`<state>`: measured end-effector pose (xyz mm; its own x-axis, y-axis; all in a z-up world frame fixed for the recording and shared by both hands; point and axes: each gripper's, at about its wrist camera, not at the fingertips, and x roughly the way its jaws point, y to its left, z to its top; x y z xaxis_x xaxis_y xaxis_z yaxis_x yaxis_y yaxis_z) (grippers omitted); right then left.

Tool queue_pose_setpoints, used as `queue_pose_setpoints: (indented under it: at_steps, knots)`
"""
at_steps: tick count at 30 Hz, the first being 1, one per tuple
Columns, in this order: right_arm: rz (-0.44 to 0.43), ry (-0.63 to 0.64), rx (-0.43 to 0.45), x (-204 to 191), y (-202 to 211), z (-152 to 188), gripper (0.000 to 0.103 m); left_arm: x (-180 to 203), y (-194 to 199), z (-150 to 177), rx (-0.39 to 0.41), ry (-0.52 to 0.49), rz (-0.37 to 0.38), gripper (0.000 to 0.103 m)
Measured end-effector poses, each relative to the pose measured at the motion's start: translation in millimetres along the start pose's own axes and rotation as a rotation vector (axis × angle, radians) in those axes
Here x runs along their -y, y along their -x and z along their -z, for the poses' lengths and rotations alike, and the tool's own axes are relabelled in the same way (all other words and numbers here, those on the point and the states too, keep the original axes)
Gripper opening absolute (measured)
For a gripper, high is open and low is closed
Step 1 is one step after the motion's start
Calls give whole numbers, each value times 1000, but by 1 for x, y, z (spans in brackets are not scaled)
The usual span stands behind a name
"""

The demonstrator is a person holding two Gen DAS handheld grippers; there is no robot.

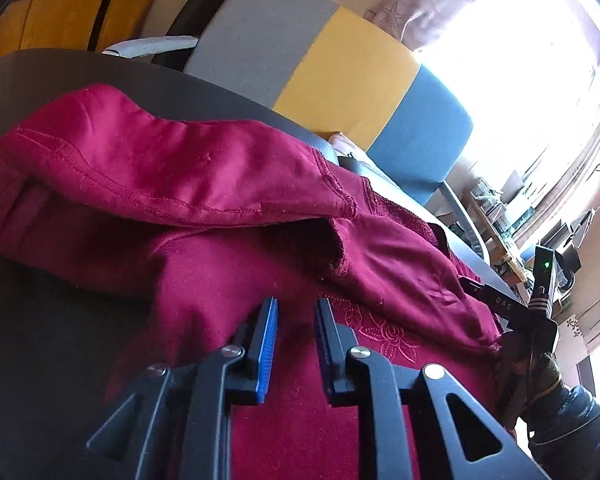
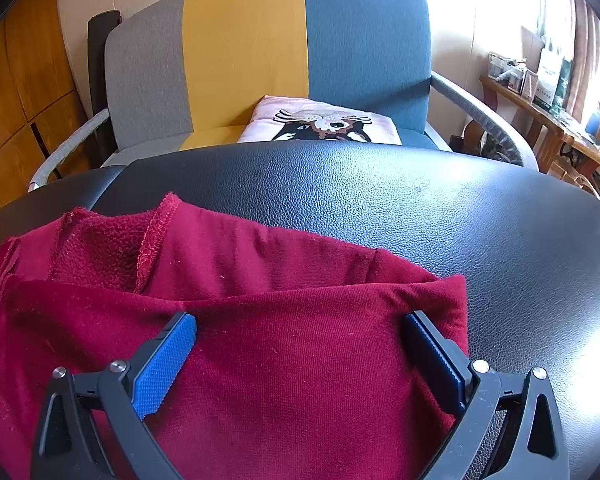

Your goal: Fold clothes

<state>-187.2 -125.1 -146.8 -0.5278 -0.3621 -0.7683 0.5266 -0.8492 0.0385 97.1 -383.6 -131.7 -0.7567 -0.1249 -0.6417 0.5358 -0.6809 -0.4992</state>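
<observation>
A dark red garment lies partly folded on a black leather surface, with one flap laid over the rest. My left gripper hovers just over the cloth, its jaws a narrow gap apart and nothing between them. In the right wrist view the same red garment fills the lower half. My right gripper is wide open, its blue pads resting on either side of a folded section near the garment's right edge. The right gripper also shows in the left wrist view at the cloth's far corner.
The black leather surface stretches beyond the garment. Behind it stands a grey, yellow and blue armchair with a pink cushion. A cluttered wooden shelf is at the right, a wooden cabinet at the left.
</observation>
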Motion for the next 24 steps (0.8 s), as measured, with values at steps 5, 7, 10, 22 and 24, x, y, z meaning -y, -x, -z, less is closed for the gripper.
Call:
queue_pose_setpoints:
  at_steps: [5,7,10,22,24]
  knots:
    - [19,12,-15,-4,-2,-1,103,-7,6,2,11,37,34,18]
    - [23,16,-18,-5,-2,-2,103,-3,1,0,16,23,20,18]
    - [25,21,-41,-7,-1,-7,103,-2,-5,-3,20,28,25,18]
    - [-875,-97,-205,-115,48,-13,103,-8,7,-3,35,82,65,31]
    - [-973,-116,-278,-139,45,-8,103,-9,17,0,66,95,46,36]
